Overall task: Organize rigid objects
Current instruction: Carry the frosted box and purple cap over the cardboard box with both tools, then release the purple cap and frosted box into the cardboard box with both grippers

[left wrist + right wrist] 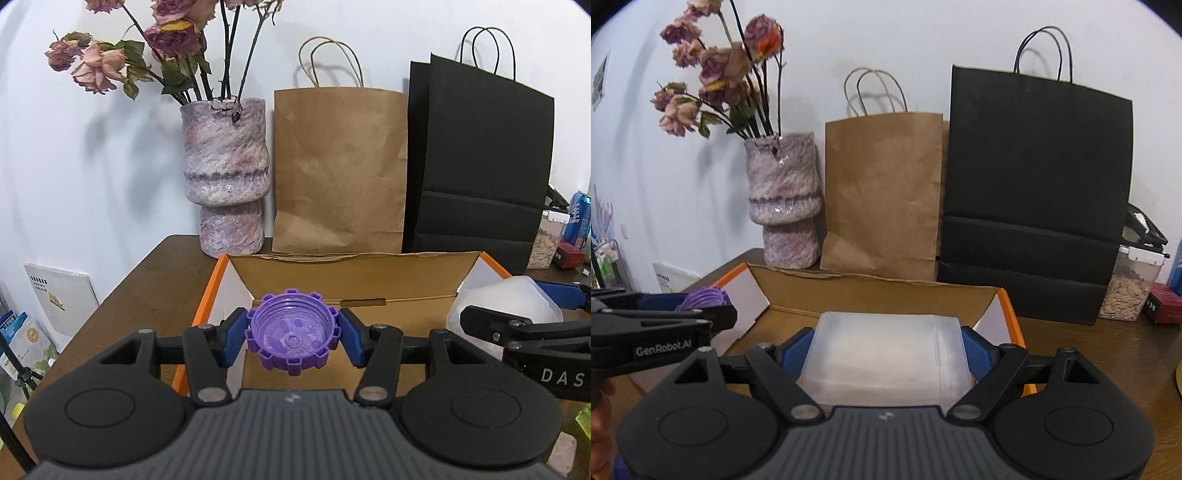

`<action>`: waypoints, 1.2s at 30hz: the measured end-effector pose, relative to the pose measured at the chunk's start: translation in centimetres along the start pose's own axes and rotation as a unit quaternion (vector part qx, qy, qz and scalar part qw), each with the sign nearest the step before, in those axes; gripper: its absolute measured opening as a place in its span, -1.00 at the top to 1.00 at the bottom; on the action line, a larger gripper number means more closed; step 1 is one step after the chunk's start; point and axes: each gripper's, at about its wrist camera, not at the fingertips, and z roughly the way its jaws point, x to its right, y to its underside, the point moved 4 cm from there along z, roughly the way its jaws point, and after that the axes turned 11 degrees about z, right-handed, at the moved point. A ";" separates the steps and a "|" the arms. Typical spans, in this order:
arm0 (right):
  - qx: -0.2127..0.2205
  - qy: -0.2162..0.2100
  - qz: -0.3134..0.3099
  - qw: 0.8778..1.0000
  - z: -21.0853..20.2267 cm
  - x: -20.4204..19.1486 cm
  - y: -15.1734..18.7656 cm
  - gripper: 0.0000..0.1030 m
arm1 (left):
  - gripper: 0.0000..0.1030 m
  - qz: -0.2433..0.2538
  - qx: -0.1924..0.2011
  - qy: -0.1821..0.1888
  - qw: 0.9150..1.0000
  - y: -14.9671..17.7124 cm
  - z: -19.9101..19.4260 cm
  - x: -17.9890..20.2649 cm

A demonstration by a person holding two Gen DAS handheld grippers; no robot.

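Both tongs hover over an open cardboard box [354,284] on the table. The left tongs [293,334] are clamped on a purple ridged cap [291,332]; the right tongs [886,354] clamp a frosted plastic container [882,354]. Best lower each item level, inside the walls, before letting go.

The cardboard box [369,280] has most of its floor covered by the purple cap [291,332] and the frosted container [886,354], whose near end is hidden. Dried flowers [159,33] run off the top edge. A jar of seeds [1128,291] sits partly behind the black bag [1038,192]. Print on the white booklet [55,291] is too small to read.
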 end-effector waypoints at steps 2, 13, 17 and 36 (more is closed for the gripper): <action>-0.005 0.002 0.000 1.000 0.7 0.2 0.1 -0.60 | -0.06 0.003 -0.003 0.000 1.000 0.1 0.4 -0.1; -0.032 0.016 0.013 0.999 2.4 1.4 0.9 -1.00 | -1.00 0.020 0.015 -0.032 0.999 0.2 0.2 -0.4; -0.033 0.029 0.026 0.999 2.4 2.2 0.9 -1.00 | -1.00 0.013 0.012 -0.032 0.999 0.0 0.2 -0.8; -0.023 0.023 0.023 0.999 0.8 2.0 0.7 -1.00 | -1.00 0.010 0.019 -0.030 0.999 -0.1 -1.0 -0.6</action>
